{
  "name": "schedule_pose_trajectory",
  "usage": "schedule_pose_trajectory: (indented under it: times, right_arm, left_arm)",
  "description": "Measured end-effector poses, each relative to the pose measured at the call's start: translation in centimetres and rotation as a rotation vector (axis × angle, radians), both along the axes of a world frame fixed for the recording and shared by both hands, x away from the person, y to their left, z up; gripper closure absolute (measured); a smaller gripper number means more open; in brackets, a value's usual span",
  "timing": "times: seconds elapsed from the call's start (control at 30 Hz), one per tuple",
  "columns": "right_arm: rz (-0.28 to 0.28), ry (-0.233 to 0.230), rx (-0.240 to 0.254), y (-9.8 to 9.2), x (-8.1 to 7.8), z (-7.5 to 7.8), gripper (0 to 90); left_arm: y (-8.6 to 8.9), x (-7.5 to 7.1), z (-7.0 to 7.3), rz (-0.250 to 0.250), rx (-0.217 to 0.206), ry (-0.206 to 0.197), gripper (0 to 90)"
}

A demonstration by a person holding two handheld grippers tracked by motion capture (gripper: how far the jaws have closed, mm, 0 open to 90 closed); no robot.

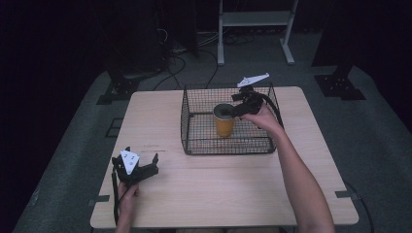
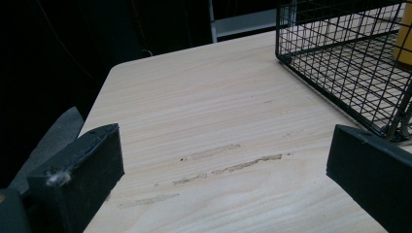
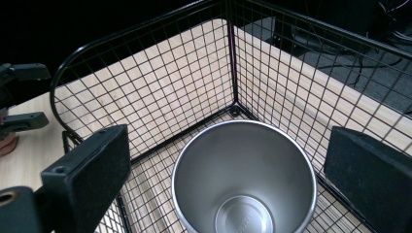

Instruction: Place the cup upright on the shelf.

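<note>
— What couldn't you make out?

— From my right gripper [image 3: 228, 160] view, the cup [image 3: 244, 180] ran off the bottom edge, so its outer wall and foot were hidden. In the high view my jaws covered part of its rim.

— And the wire basket [image 2: 340, 58]?

— My left gripper [image 2: 223, 179] view cut it off at the top and right; only a sliver of orange showed through the mesh at the right edge, too little to identify. Both my forearms left the high view at the bottom, and the room behind the table [image 1: 214, 194] was too dark to read.
</note>
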State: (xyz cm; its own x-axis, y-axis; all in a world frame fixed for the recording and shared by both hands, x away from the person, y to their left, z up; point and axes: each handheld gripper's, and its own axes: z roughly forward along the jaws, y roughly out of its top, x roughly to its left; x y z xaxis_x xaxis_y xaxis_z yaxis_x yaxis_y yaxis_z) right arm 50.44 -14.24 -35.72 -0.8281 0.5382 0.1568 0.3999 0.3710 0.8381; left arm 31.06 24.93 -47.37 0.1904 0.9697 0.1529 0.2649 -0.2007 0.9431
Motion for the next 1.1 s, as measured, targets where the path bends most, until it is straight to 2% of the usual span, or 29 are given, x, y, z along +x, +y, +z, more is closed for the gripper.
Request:
schedule_pose_trajectory:
  times: [0.47,0.7,0.83,0.97,1.1]
  right_arm:
    - [-0.015,-0.002,0.041,-2.3,-1.7,0.5,2.6]
    - [-0.008,0.001,0.045,-3.0,-2.6,0.5,2.7]
    - [0.005,0.002,0.029,-3.3,-3.3,0.8,2.7]
    - [0.005,-0.010,0.040,-3.5,-3.8,0.9,2.8]
    - [0.018,-0.003,0.044,-3.8,-4.5,0.7,2.8]
  left_arm:
    - [-0.1,0.0,0.0,-0.001,0.003,-0.003,0.0]
    - [-0.1,0.0,0.0,-0.001,0.003,-0.003,0.0]
    - [-0.1,0.0,0.0,-0.002,0.006,-0.002,0.0]
    - [-0.1,0.0,0.0,-0.001,0.004,-0.002,0.0]
    - [-0.1,0.0,0.0,-0.002,0.007,-0.001,0.0]
